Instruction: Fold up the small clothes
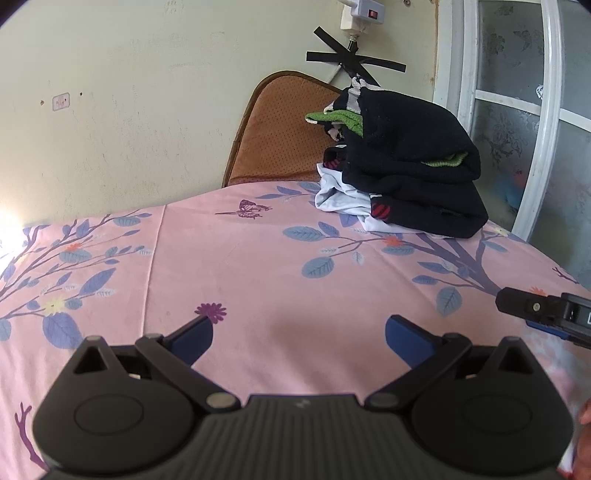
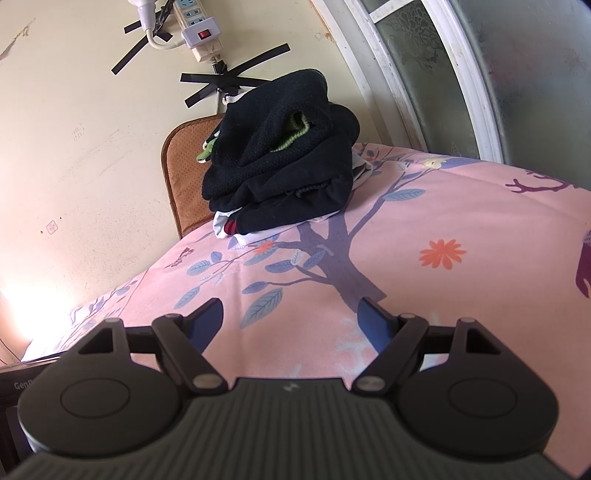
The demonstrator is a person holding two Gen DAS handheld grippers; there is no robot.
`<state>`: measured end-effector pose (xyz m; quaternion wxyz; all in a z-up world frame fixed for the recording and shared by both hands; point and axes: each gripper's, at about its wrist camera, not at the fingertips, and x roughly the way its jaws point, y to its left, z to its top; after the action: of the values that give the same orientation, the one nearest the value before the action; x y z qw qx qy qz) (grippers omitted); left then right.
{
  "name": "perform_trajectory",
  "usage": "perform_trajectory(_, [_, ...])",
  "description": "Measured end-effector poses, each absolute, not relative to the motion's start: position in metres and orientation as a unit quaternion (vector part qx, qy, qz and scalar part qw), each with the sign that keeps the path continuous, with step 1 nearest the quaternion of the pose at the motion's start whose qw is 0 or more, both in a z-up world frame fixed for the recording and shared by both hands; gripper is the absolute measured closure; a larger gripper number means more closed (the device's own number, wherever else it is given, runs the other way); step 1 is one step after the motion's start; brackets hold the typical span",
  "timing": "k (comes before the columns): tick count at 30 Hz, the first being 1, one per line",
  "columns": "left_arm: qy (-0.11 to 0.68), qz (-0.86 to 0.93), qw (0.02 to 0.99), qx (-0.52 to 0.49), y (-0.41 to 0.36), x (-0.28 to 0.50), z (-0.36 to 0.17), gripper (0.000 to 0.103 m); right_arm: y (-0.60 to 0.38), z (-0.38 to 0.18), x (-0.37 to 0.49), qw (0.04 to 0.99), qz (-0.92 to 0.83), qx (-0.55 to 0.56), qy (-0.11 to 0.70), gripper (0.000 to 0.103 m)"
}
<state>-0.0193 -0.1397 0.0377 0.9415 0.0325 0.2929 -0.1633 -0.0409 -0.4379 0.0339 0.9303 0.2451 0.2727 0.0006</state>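
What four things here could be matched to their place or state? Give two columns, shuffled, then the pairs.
Things:
1. clothes pile
2. power strip
3. left gripper
4. cushion

Place or state:
A. open, holding nothing
B. fixed on the wall
C. leaning on the wall behind the bed
D. stacked at the far end of the sheet

Pairs: 1-D, 2-B, 3-A, 4-C

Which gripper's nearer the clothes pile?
Right, slightly, by my estimate. The right gripper faces the clothes pile over the bedsheet; the left gripper, also open and empty, sits farther off.
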Motion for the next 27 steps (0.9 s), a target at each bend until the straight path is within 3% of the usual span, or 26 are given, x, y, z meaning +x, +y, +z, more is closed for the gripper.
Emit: perform_trajectory(27, [0.307, -0.133, 0.94, 0.066, -0.1449, -0.0168, 0.0323, 0.0, -0.4378, 0.0355, -0.0396, 0.931, 0.002, 0.243, 0.273, 0.021])
